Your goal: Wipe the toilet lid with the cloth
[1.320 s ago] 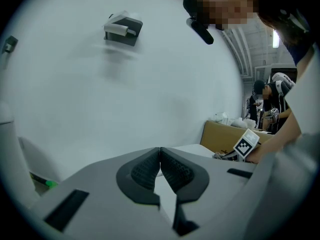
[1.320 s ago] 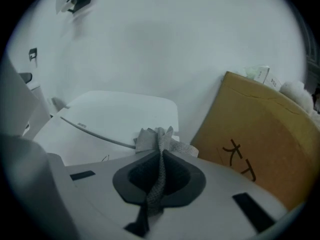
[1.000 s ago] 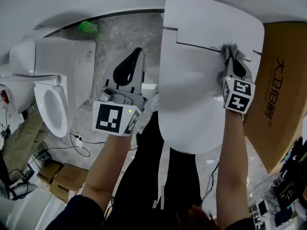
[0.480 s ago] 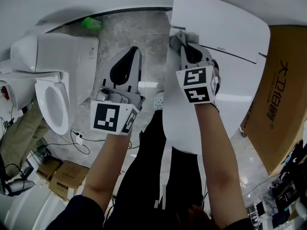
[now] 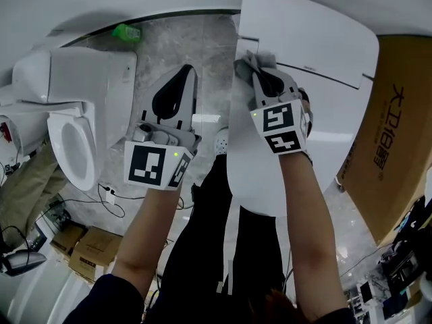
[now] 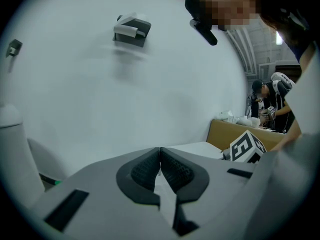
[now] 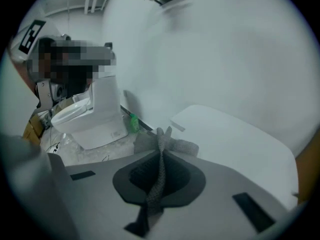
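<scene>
Currently the right gripper [image 5: 256, 66] is clamped on the grey knitted cloth [image 7: 172, 145]. In the right gripper view a strip of it runs down between the jaws, and the loose bunch spills out past the tips. I judge the pinch sits mid-cloth so that the free wad leads and meets the surface ahead of the hard plastic.

The cloth lies at the upper left corner of the glossy white toilet lid [image 5: 317, 120], by the seam near its back edge, just above centre in the head view. It appears to rest on the lid, though I cannot confirm contact pressure. Most of the lid stretches toward the lower right of that frame, so I judge plenty of wiping remains.

The left gripper [image 5: 189, 76] has its jaws pressed together on nothing; the left gripper view shows only a white wall beyond the tips. It hangs over the grey marbled floor [image 5: 169, 46], between the lid and the second white ceramic toilet [image 5: 81, 106] at centre left. My guess is that it is parked there to keep clear of the wipe.

Pose: the right forearm rises from bottom centre, marker cube facing the head camera, jaws aimed at the upper left of the lid. The left forearm rises from the lower left, jaws pointing up-frame.
</scene>
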{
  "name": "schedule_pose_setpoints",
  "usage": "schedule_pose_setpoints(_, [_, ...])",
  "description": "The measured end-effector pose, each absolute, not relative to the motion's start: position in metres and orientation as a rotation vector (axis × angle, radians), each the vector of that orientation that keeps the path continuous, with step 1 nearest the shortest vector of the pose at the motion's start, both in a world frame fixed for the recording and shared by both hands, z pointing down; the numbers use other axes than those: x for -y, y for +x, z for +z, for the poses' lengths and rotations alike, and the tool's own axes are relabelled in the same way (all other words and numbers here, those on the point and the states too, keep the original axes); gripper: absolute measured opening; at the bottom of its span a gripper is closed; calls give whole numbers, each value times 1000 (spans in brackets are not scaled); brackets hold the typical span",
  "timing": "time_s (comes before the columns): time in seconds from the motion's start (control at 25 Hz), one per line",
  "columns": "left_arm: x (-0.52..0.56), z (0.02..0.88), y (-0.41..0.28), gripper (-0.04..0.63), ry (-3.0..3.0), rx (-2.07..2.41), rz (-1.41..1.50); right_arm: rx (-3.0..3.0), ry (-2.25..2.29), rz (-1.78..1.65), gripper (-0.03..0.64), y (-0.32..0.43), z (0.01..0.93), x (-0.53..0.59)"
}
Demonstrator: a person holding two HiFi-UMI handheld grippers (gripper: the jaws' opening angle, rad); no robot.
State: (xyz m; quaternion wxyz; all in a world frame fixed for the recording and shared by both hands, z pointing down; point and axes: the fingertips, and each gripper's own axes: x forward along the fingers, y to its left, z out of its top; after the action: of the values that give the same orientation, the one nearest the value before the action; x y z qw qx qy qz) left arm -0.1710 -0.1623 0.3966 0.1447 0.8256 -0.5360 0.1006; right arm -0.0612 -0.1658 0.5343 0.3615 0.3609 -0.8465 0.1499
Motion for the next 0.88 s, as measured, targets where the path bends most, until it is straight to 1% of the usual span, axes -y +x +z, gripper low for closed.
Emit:
schedule_pose_setpoints(0.56, [165,398,-145,20,2404,1494,296,1817,1469,553,25,210,544,147])
schedule_pose_setpoints(0.76, [162,397,-135,20,2414,1481,292,1672,1609,602,25,272,546,130])
schedule_pose_setpoints(0.88, [159,396,-134,20,2415,1480,292,1626,1712,665,25,284,547,122])
